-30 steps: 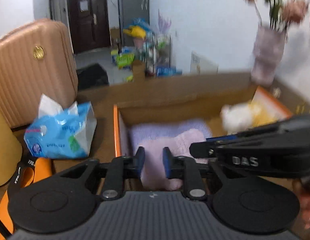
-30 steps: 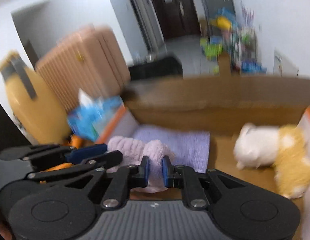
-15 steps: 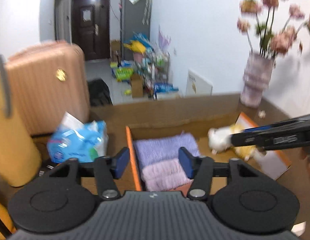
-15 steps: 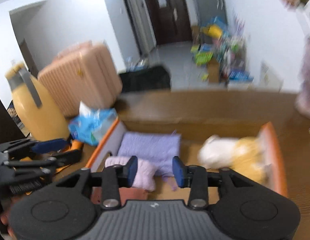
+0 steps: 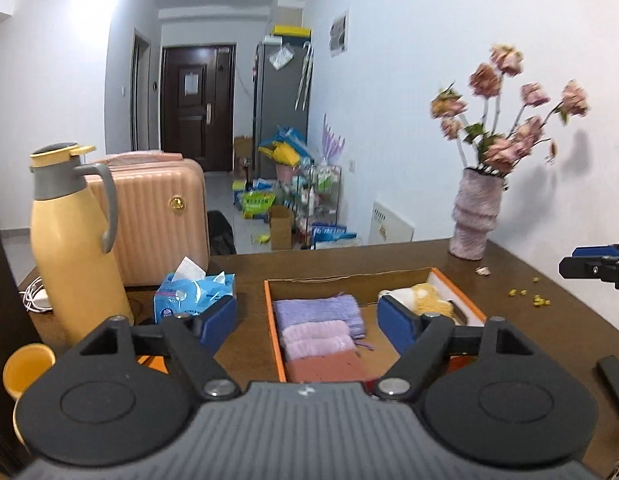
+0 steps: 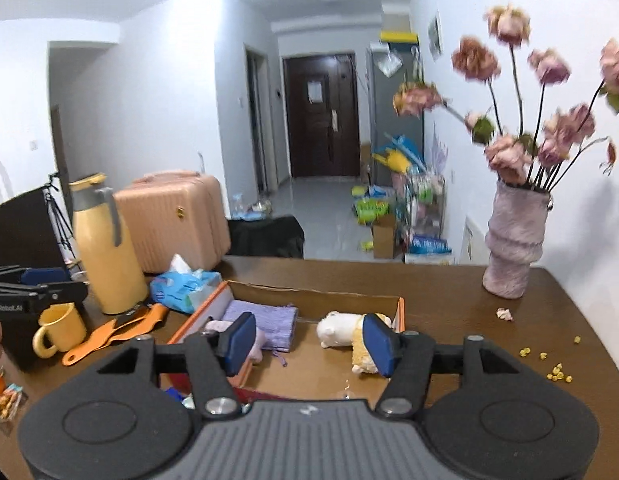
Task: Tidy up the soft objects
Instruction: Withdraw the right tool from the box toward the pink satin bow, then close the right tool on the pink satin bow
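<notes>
In the left wrist view, the left gripper [image 5: 307,318] is hanging above the near end of the orange-edged cardboard box [image 5: 274,322] with its jaws spread and nothing between them, having just been opening, while the purple towel [image 5: 317,313], the pale lilac towel [image 5: 318,341] and a pink cloth [image 5: 327,366] are lying in a row along the box's left side and the white and yellow plush toy [image 5: 419,297] is sitting at its far right. In the right wrist view, the right gripper [image 6: 309,342] is likewise standing parted and empty, its jaws having just been opening, with the plush toy [image 6: 349,332] lying in the box [image 6: 401,312] on the right and the purple towel [image 6: 265,320] lying on the left, and the left gripper [image 6: 37,288] is showing at the left edge in front of the yellow jug [image 6: 109,256].
</notes>
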